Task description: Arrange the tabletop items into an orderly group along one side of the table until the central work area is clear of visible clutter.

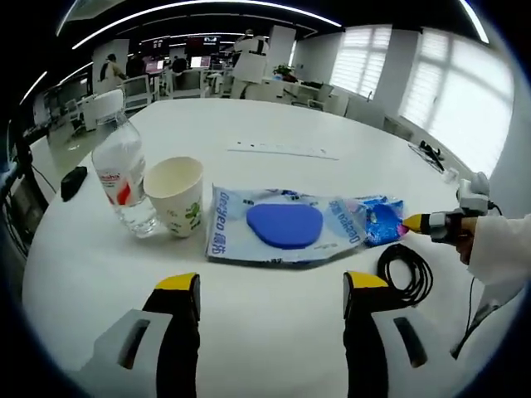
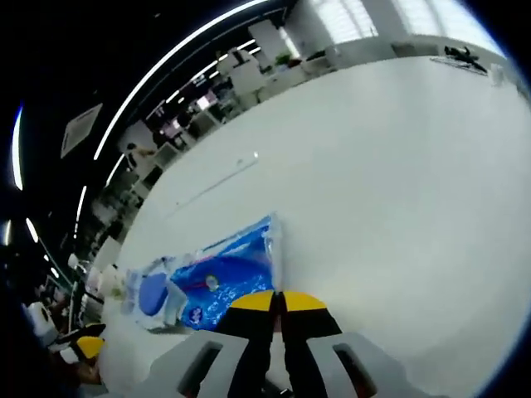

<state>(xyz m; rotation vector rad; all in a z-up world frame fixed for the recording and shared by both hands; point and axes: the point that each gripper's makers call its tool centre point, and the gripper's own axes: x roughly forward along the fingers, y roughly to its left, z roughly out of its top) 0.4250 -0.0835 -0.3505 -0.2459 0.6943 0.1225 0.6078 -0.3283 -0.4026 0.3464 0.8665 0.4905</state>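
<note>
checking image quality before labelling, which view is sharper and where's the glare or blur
Left gripper view: sharp and evenly lit; water bottle, paper cup and blue plastic package read clearly, windows at right blown out, fisheye bends the table edge. Right gripper view: softer and strongly tilted, the package smeared, the table a bright wash, ceiling lights streaked.

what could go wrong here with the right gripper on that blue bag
The right gripper pinches only the end of the blue plastic bag, so it may slip or tear when dragged. The bag's far edge lies close to the paper cup and water bottle; pushing it that way could topple them.
</note>
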